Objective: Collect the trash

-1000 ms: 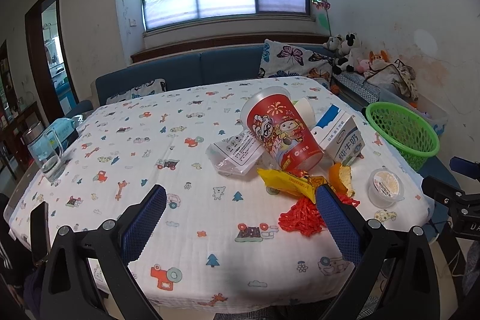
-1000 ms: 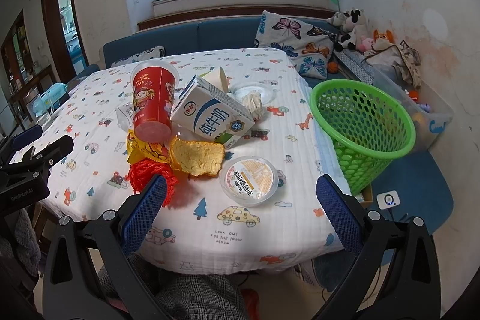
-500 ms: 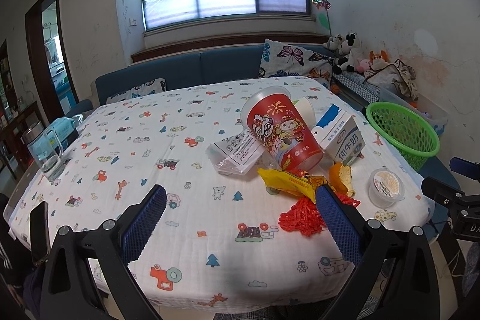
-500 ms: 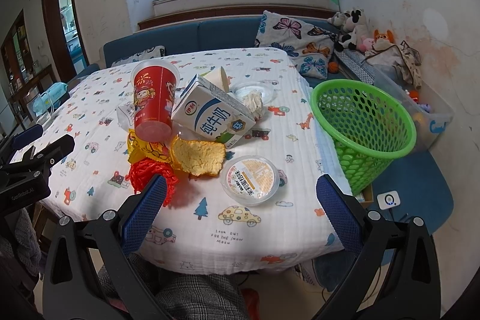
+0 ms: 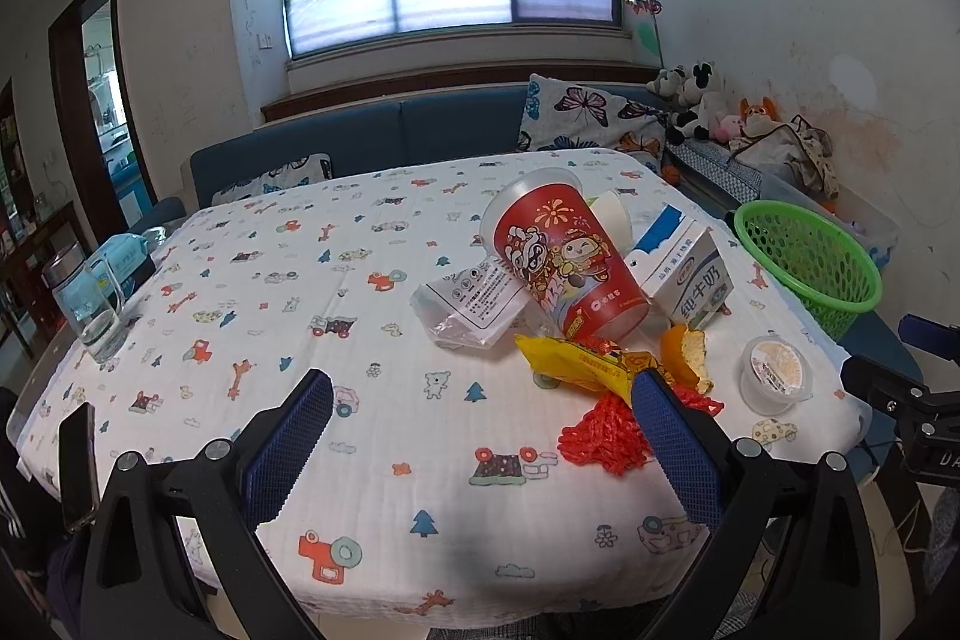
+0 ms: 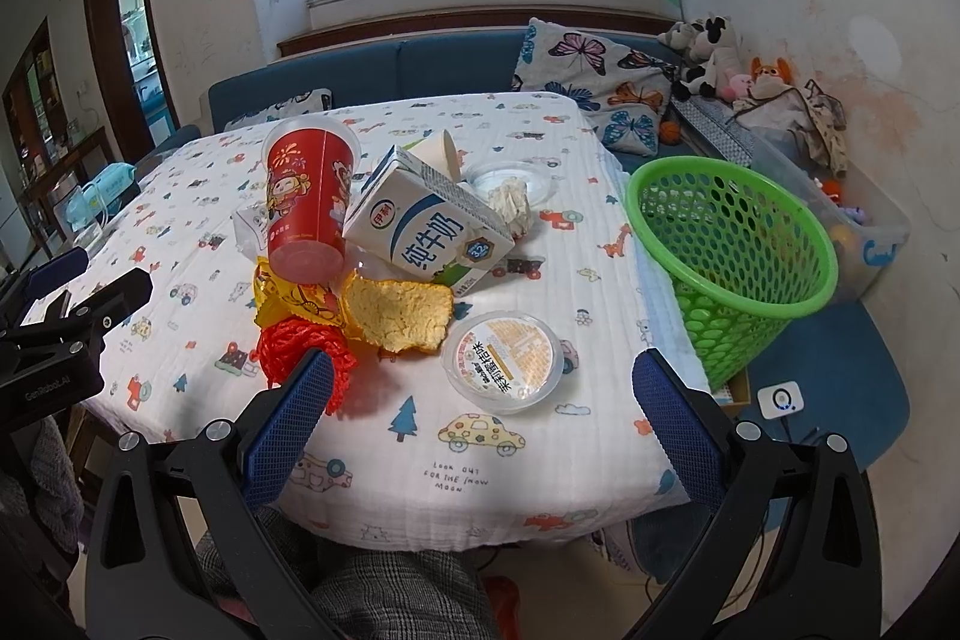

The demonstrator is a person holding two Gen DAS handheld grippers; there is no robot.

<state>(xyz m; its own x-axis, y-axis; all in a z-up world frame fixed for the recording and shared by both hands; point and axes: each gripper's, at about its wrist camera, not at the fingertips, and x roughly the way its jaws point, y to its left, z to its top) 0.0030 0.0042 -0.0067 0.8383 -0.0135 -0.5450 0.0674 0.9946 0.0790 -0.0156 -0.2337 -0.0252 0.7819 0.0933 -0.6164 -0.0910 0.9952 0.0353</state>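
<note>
Both grippers, the left gripper (image 5: 480, 409) and right gripper (image 6: 483, 391), hang wide open and empty over the near edge of the table (image 6: 540, 484). The cloth there reads "LOOK OUT FOR THE SNOW MOON". Trash sits by the right edge: a red net (image 6: 306, 349), pudding cup (image 6: 507, 361), orange peel (image 6: 399, 310), red cup (image 6: 306, 208), milk carton (image 6: 426, 232). A green basket (image 6: 729, 250) stands just off that edge. Only the left view shows the glass jar (image 5: 84, 304) at the far-left edge.
</note>
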